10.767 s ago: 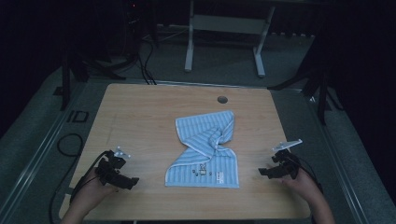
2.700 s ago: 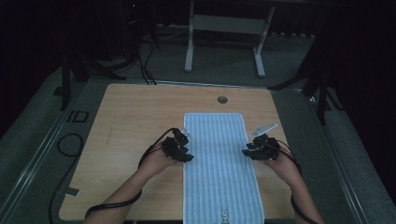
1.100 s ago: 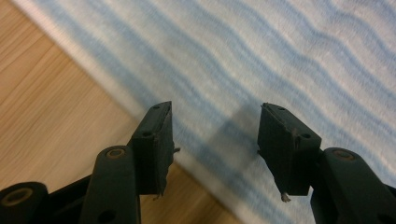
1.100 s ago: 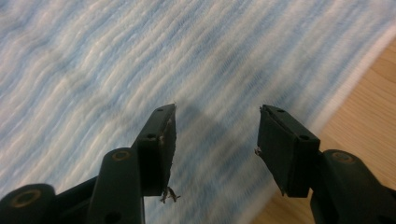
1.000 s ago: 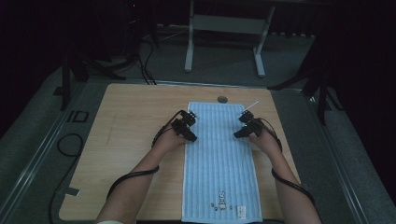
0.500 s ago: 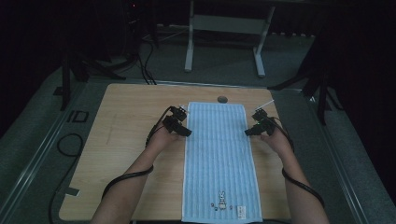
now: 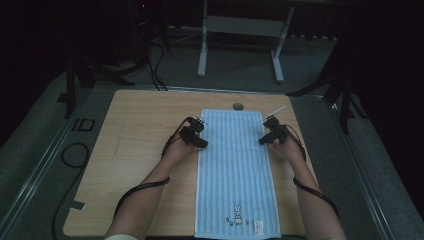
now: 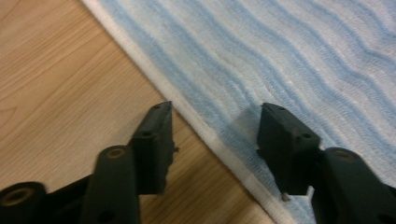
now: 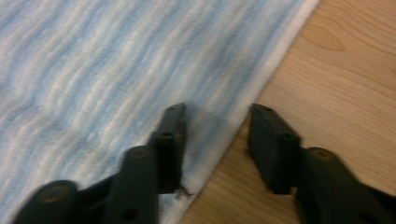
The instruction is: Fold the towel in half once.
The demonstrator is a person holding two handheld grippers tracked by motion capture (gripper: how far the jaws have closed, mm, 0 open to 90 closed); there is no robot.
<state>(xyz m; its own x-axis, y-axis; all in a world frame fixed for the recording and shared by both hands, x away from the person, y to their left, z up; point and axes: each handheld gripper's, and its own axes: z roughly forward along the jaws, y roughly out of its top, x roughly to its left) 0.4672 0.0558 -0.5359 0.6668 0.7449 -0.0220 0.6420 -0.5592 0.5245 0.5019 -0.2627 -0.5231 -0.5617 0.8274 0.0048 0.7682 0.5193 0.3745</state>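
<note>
On wooden tabletop (image 7: 140, 150): one blue striped towel (image 7: 235, 170), spread flat at middle, long axis running from person's edge toward far edge, rabbit motif at near end. Two claws. Left claw (image 7: 199, 141) straddles towel's left hem, jaws apart, just been closing, not pinching. Right claw (image 7: 264, 140) straddles right hem, jaws apart, just been closing.

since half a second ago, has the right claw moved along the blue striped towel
Yes. The right claw has slid toward the person along the light blue striped towel, away from the round hole in the wooden table. Its jaws have just been closing, straddling the towel's edge.
</note>
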